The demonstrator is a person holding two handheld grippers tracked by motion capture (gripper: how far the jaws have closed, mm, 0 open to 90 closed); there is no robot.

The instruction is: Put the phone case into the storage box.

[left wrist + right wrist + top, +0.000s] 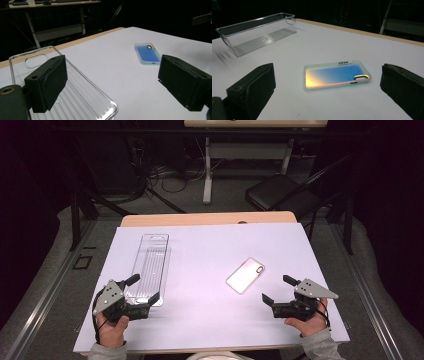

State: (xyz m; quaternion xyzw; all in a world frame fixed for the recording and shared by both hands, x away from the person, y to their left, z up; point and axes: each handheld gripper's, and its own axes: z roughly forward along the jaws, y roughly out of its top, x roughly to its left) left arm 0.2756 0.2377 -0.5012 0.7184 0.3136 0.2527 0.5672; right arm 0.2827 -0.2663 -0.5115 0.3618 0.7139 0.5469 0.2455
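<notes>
Reaching looks like the step: both tools, left [145,289] and right [275,288], stand wide and empty. Case [246,275] lies flat mid-surface [200,255], tray [150,267] by the left tool. Next, right tool should close on the case.

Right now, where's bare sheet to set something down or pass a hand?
Free: the wide strip between the clear tray and the phone case, plus the far right corner of the white sheet. Crowded: the near left, where the left gripper straddles the tray's end with open jaws.
</notes>
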